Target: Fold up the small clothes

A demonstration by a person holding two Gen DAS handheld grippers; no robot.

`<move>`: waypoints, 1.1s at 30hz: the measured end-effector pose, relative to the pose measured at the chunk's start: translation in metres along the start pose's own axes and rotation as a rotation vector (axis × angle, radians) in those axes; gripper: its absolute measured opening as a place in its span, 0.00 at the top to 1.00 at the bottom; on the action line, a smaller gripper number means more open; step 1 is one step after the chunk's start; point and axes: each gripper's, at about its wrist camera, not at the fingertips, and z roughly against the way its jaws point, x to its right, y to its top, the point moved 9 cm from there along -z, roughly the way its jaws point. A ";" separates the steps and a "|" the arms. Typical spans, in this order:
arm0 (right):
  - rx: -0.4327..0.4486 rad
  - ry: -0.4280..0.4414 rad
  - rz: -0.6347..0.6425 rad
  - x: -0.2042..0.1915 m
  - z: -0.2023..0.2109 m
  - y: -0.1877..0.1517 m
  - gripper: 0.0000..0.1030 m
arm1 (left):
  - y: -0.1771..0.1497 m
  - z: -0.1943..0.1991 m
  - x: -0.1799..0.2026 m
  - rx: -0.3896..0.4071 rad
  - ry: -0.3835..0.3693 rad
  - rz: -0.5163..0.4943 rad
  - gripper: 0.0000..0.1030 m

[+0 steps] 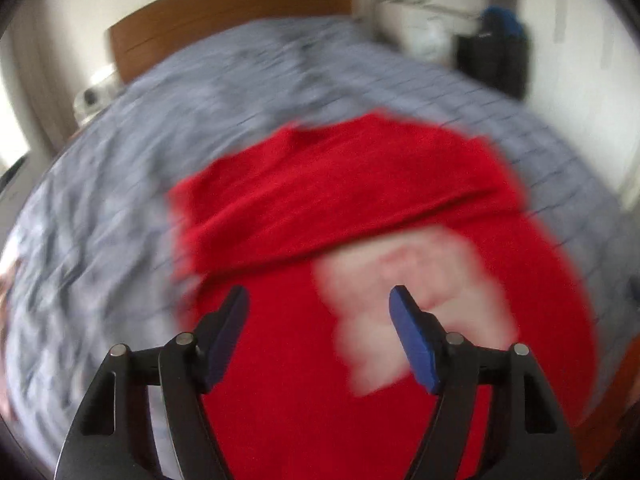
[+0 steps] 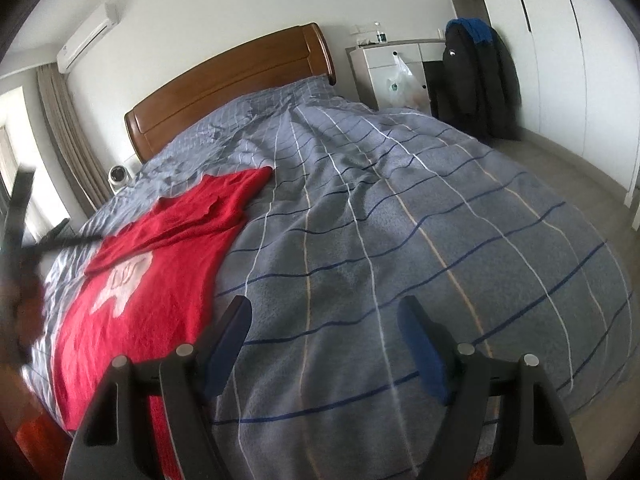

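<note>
The red shirt (image 1: 360,208) is spread on the bed (image 2: 400,240), partly folded across its top. The left gripper (image 1: 318,300), fingers released, is held directly over it; the right gripper (image 2: 324,312), also released, is set off to its right.

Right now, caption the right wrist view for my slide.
Open right gripper above a striped grey duvet; red shirt lies left, partly folded.
</note>
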 end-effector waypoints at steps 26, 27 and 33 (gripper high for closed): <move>-0.363 0.334 -0.069 -0.120 -0.112 0.078 0.36 | -0.009 -0.074 -0.081 0.061 0.069 0.290 0.92; -0.395 0.368 -0.117 -0.128 -0.130 0.083 0.38 | -0.010 -0.074 -0.081 0.062 0.069 0.289 0.92; -0.580 0.300 -0.326 -0.149 -0.212 0.070 0.52 | -0.010 -0.076 -0.081 0.066 0.081 0.280 0.91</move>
